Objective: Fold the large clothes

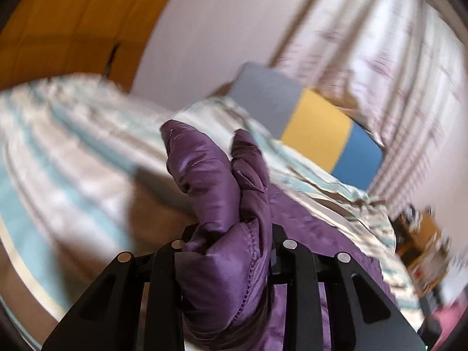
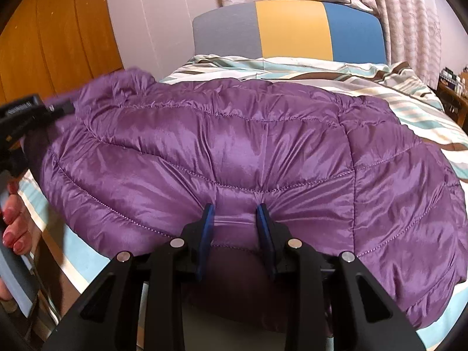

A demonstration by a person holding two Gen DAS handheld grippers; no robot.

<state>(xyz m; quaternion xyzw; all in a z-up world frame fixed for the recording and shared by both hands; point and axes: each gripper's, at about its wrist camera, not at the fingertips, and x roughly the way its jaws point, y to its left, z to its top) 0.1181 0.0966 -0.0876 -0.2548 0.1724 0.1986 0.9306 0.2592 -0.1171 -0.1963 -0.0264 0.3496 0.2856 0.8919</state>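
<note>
On the striped bed (image 2: 292,70) lies one purple quilted jacket (image 2: 234,152); two grippers clamp it: right gripper (image 2: 237,225) on its near hem, left gripper (image 1: 228,234) on a raised fold; behind, one three-colour headboard (image 2: 292,29), curtains (image 2: 409,14); a hand (image 2: 14,228) at left

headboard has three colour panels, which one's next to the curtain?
The blue panel, at the curtain end of the headboard. Yellow panel is the middle; grey panel is at the far end.
</note>
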